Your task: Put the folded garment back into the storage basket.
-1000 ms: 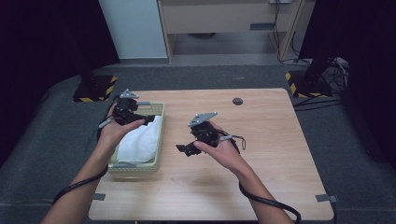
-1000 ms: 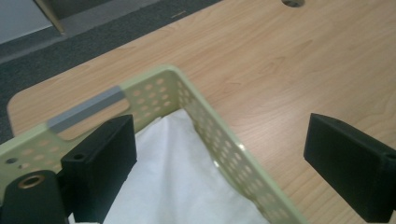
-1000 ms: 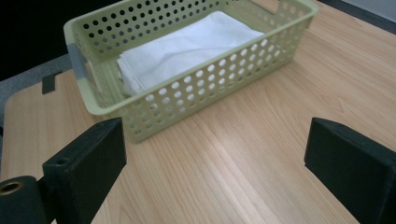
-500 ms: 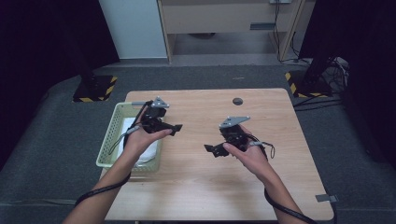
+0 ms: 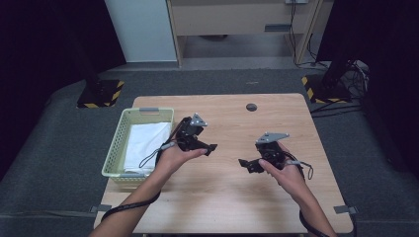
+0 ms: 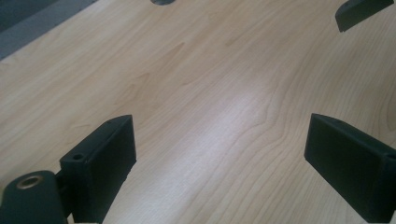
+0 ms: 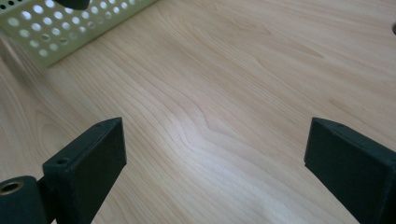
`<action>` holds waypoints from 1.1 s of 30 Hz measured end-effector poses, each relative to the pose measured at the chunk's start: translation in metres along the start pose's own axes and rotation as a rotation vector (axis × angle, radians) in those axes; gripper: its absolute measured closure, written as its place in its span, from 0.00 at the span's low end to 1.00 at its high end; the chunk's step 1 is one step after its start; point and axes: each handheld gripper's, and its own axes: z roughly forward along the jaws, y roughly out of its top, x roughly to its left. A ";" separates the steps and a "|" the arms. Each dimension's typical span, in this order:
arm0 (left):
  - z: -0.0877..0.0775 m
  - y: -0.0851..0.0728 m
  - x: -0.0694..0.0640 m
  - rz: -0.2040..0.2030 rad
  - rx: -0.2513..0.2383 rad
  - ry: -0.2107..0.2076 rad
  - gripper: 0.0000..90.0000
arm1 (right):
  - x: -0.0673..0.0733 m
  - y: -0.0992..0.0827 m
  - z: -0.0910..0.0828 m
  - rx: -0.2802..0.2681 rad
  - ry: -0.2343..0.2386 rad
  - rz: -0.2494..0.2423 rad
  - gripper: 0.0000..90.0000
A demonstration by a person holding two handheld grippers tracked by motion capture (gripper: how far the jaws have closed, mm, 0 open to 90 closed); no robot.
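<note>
A pale green perforated basket stands at the table's left with a folded white cloth inside it. My left gripper is just right of the basket, over bare wood, jaws wide apart and empty. My right gripper is held right of centre, pointing left, also open with nothing between its jaws. The two grippers face each other across a short gap. In the right gripper view the basket's wall is at the top left.
The wooden table has a round dark cable hole near its far edge. Grey carpet surrounds it. Yellow-black striped stand feet sit on the floor at the far left and far right. A cabinet stands behind.
My left gripper has left the basket and moved right over the bare table. My right gripper has shifted right and slightly nearer. The cloth stays in the basket.
</note>
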 end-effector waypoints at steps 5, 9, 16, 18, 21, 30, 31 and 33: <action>0.020 0.000 -0.016 0.013 0.028 -0.014 0.10 | -0.013 -0.023 -0.006 0.007 -0.026 0.042 0.06; 0.038 -0.001 -0.031 0.023 0.042 -0.027 0.10 | -0.026 -0.044 -0.010 0.020 -0.054 0.072 0.06; 0.074 -0.016 -0.053 0.012 0.071 -0.070 0.10 | -0.044 -0.070 -0.012 0.057 -0.109 0.111 0.06; 0.082 -0.021 -0.056 0.007 0.075 -0.069 0.10 | -0.048 -0.076 -0.012 0.070 -0.124 0.121 0.06; 0.090 -0.029 -0.058 -0.009 0.070 -0.062 0.10 | -0.052 -0.083 -0.009 0.083 -0.139 0.123 0.06; 0.101 -0.055 -0.058 -0.028 0.048 -0.019 0.09 | -0.050 -0.092 -0.003 0.096 -0.173 0.079 0.03; 0.102 -0.056 -0.059 -0.023 0.041 -0.012 0.08 | -0.049 -0.093 -0.002 0.091 -0.178 0.068 0.02; 0.102 -0.059 -0.060 -0.023 0.021 -0.006 0.07 | -0.046 -0.096 -0.001 0.089 -0.198 0.023 0.01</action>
